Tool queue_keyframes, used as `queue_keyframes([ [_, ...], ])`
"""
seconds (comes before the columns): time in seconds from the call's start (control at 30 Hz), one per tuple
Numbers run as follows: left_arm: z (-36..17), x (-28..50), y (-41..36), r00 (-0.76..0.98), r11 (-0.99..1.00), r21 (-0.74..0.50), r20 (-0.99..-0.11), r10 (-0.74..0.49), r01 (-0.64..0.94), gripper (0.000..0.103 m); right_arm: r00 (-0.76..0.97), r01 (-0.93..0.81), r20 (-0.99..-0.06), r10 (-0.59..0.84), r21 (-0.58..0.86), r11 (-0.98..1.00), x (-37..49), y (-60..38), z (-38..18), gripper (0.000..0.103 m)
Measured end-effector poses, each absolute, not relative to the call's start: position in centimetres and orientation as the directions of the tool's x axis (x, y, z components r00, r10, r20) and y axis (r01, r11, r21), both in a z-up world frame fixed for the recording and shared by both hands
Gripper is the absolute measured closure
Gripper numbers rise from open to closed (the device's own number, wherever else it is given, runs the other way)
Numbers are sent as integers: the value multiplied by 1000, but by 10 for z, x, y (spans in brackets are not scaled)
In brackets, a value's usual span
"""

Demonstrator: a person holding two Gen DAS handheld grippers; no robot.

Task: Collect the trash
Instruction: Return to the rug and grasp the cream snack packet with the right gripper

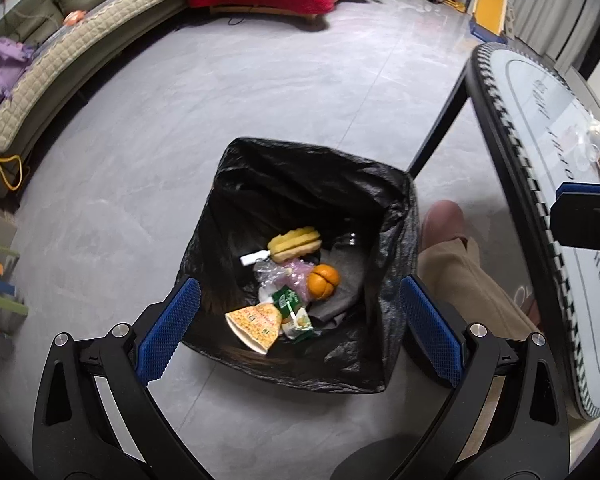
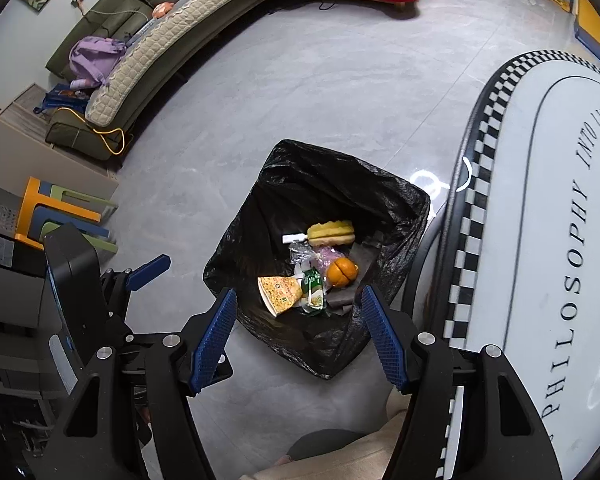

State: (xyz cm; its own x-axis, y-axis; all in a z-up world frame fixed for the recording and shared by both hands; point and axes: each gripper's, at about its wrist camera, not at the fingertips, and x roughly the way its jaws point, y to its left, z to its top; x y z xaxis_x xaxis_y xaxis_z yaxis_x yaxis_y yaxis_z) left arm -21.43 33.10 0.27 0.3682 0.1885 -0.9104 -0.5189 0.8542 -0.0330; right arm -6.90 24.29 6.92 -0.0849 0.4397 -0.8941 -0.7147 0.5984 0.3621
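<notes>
A bin lined with a black bag (image 1: pixel 312 152) (image 2: pixel 340 164) stands on the grey floor beside the table. Inside lie a yellow sponge-like piece (image 1: pixel 296 242) (image 2: pixel 331 232), an orange (image 1: pixel 324 280) (image 2: pixel 342 272), a green carton (image 1: pixel 290 304) (image 2: pixel 312 288), a yellow paper cup (image 1: pixel 256 326) (image 2: pixel 279 294) and crumpled clear wrap (image 1: pixel 272 270). My left gripper (image 1: pixel 299 280) hangs above the bin, open wide, with nothing between its blue pads. My right gripper (image 2: pixel 298 291) is also open and bare over the bin's near side. One left finger (image 2: pixel 148 268) shows in the right wrist view.
A round white table with a checkered rim (image 1: pixel 512 160) (image 2: pixel 480 160) stands right of the bin, with clear plastic bits (image 1: pixel 592 140) on it. A person's trouser leg (image 1: pixel 460 276) and shoe (image 1: pixel 440 220) are between bin and table. A sofa (image 1: pixel 60 60) and stacked stools (image 2: pixel 60 208) are at the left.
</notes>
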Motion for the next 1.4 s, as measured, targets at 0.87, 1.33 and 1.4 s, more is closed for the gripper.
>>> queue_keyframes([
  [0.87,60,-52,138,446,992,-2,-893,56,-128,6,165,-491,-906,391,268,829,49,18,102,37],
  [1.33,54,25,65,427,999,-20,-904,-33,34,6,213,-435,-954,208,98,895,131,-57,76,32],
  [1.4,55,34,61,420,999,-26,-906,-43,46,6,213,-447,-960,183,71,892,141,-60,72,30],
])
